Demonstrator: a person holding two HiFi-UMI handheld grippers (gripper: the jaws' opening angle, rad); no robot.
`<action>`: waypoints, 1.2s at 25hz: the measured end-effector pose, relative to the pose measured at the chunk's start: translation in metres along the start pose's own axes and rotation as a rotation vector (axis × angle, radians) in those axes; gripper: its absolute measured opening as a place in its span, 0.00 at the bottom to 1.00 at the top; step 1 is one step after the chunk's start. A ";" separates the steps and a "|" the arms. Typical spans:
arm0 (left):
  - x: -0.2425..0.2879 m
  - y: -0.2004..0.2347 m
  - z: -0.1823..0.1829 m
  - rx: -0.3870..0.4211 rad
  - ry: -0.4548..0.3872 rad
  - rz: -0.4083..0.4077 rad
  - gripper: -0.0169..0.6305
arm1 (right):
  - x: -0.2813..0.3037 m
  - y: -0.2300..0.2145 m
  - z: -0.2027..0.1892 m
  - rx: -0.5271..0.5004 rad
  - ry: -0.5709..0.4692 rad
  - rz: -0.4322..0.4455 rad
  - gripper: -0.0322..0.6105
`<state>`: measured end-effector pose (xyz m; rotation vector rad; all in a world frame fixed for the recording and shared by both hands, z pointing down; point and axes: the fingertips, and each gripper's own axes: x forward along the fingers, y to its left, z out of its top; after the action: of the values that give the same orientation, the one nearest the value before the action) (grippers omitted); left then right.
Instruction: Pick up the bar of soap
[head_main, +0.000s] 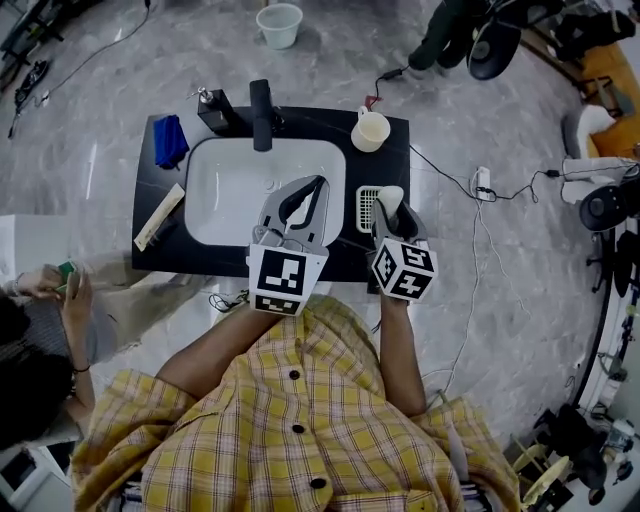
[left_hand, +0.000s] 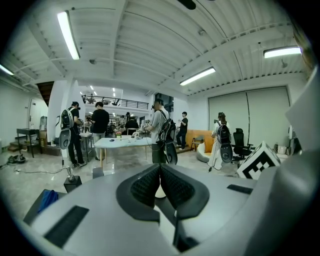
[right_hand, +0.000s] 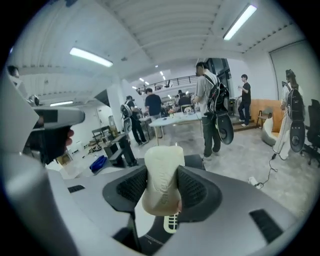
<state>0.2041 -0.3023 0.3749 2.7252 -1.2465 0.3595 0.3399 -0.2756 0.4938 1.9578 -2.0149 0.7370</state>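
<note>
Soap bar (right_hand: 161, 177) upright, clamped between right gripper (right_hand: 163, 186) jaws

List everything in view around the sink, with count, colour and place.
counter: 1, black
basin: 1, white, in counter
faucet: 1, black, behind basin
soap dispenser: 1, black, left of faucet
cloth: 1, blue, counter's left end
long box: 1, cream, counter's left front
mug: 1, cream, counter's far right corner
soap dish: 1, pale, right of basin
bar of soap: 1, cream, in the right gripper
bucket: 1, white, floor beyond counter
left gripper: 1, grey, shut empty, over basin
right gripper: 1, grey, shut on bar of soap
</note>
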 end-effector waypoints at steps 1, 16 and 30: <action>-0.002 -0.001 0.000 0.001 -0.002 0.000 0.05 | -0.006 0.004 0.011 -0.005 -0.043 0.008 0.36; -0.030 -0.002 0.033 -0.023 -0.114 0.043 0.05 | -0.093 0.066 0.125 -0.084 -0.440 0.069 0.36; -0.034 -0.019 0.066 0.000 -0.215 0.021 0.05 | -0.124 0.091 0.151 -0.214 -0.540 0.058 0.36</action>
<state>0.2078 -0.2792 0.3024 2.8132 -1.3239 0.0695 0.2861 -0.2474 0.2866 2.1319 -2.3254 -0.0194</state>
